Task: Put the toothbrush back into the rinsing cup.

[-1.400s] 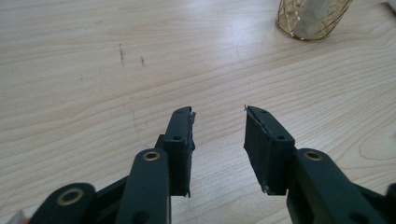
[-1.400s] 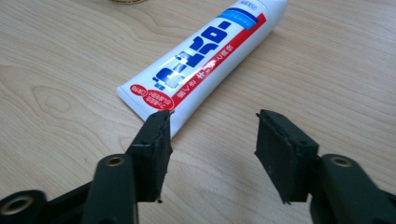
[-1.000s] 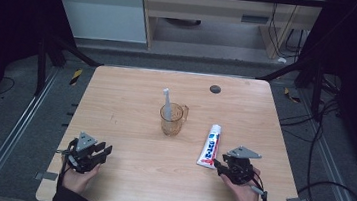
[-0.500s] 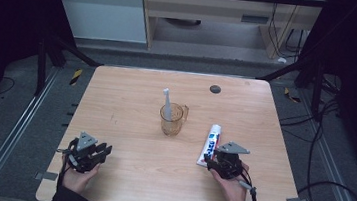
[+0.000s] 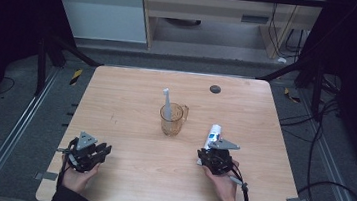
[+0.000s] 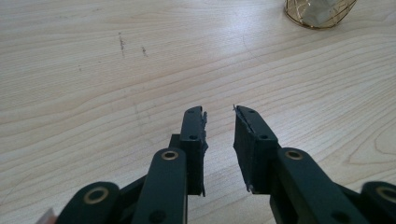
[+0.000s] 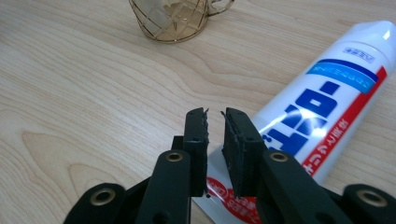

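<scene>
Over the last second I have brought my right gripper (image 5: 209, 154) in from the right side of the table (image 5: 122, 185) toward the toothpaste tube (image 5: 213, 134), and it now sits over the tube's crimped near end. In the right gripper view the jaws stand narrow, a thin slit between the pads (image 7: 236, 140), with nothing pinched yet; the flat tail of the tube lies directly under and behind them, and its white, blue and red body runs off up and to the right. The tube lies flat on the wood, cap end pointing away from me, just to the right of the amber glass mug (image 5: 173, 119) that holds a toothbrush (image 5: 167, 102) standing upright.

My left gripper (image 5: 98, 153) has not shifted in that time. It rests near the table's front left corner, jaws a moderate gap apart and empty, aimed across bare wood with the mug's base far off.

I read this as the approach to a pick of the tube. With the jaws this narrow, I judge I must open them wider or come down so the thin tail slides into the slit before closing.
</scene>
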Action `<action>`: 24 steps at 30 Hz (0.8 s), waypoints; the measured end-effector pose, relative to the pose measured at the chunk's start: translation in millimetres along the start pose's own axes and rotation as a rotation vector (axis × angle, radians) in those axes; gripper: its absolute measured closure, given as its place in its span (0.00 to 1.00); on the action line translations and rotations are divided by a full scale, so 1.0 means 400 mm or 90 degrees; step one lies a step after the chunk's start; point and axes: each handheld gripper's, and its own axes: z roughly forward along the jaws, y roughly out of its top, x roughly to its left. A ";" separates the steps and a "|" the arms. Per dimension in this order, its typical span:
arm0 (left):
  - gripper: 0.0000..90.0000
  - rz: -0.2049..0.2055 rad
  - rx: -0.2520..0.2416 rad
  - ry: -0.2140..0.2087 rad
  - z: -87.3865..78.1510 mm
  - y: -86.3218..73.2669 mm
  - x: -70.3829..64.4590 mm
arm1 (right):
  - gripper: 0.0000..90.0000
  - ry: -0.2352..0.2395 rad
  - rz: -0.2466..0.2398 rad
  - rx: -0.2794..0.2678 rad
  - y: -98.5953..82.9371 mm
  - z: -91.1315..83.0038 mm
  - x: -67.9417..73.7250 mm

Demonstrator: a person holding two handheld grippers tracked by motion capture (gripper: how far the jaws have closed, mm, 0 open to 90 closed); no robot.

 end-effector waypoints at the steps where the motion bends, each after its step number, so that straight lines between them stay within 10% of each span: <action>1: 0.80 0.000 0.001 0.000 0.000 0.000 0.000 | 0.90 0.003 0.001 0.002 0.004 0.007 0.004; 24: 0.81 0.004 0.003 0.001 0.001 0.000 0.002 | 0.97 -0.004 -0.008 0.040 -0.002 -0.007 0.003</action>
